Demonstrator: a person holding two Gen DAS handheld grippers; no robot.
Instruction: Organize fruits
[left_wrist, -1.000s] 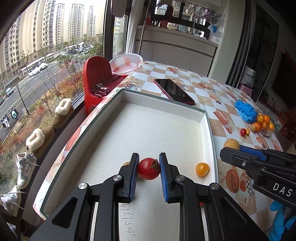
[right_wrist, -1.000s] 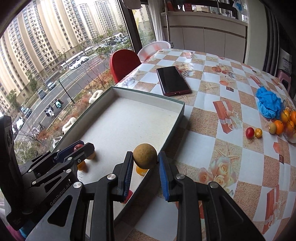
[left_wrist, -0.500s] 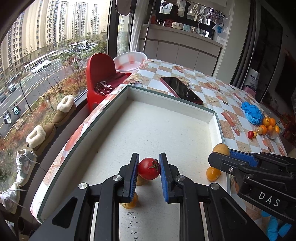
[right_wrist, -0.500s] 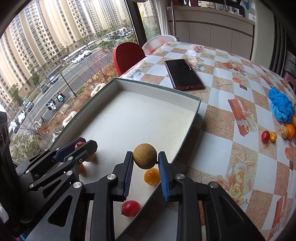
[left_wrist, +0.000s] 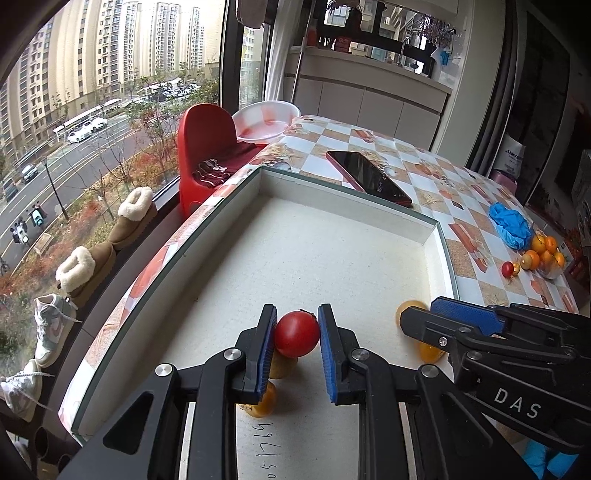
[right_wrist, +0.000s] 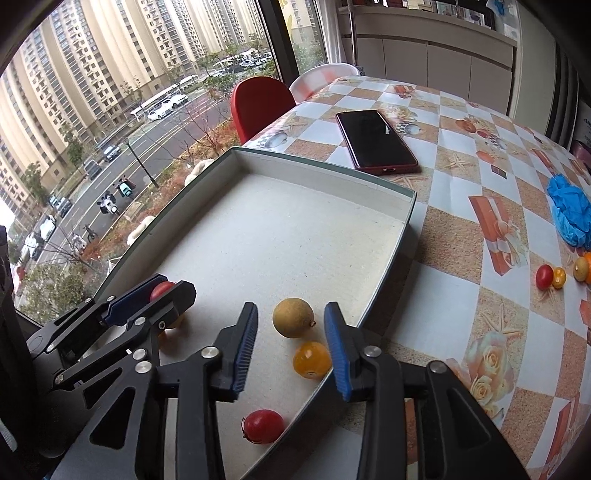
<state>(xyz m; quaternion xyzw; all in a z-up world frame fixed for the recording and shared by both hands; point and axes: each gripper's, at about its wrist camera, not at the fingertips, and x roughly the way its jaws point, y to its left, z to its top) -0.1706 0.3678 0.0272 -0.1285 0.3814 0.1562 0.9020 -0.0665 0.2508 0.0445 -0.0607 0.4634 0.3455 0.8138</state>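
Note:
A shallow white box with a green rim (left_wrist: 439, 236) lies on the table. My left gripper (left_wrist: 297, 314) is low over the box's near end. A red tomato (left_wrist: 297, 334) sits between its blue pads, which still touch it as the jaws begin opening. Two yellow fruits (left_wrist: 282, 365) lie just below it. My right gripper (right_wrist: 291, 306) has its jaws opening. A round brown fruit (right_wrist: 293, 317) rests on the box floor between its pads, touching neither. An orange cherry tomato (right_wrist: 312, 359) and a red one (right_wrist: 263, 425) lie close by, along the box's right wall.
On the checked tablecloth beyond the box lie a dark phone (right_wrist: 376, 142), a crumpled blue glove (right_wrist: 570, 212) and a cluster of small fruits (left_wrist: 543, 254), with two cherry tomatoes (right_wrist: 550, 277) beside it. A red chair (left_wrist: 203, 147) and a window stand left of the table.
My right gripper moved from the box's rim to over its floor, then its jaws parted and the brown fruit dropped free. The left gripper keeps the red tomato and has barely moved.

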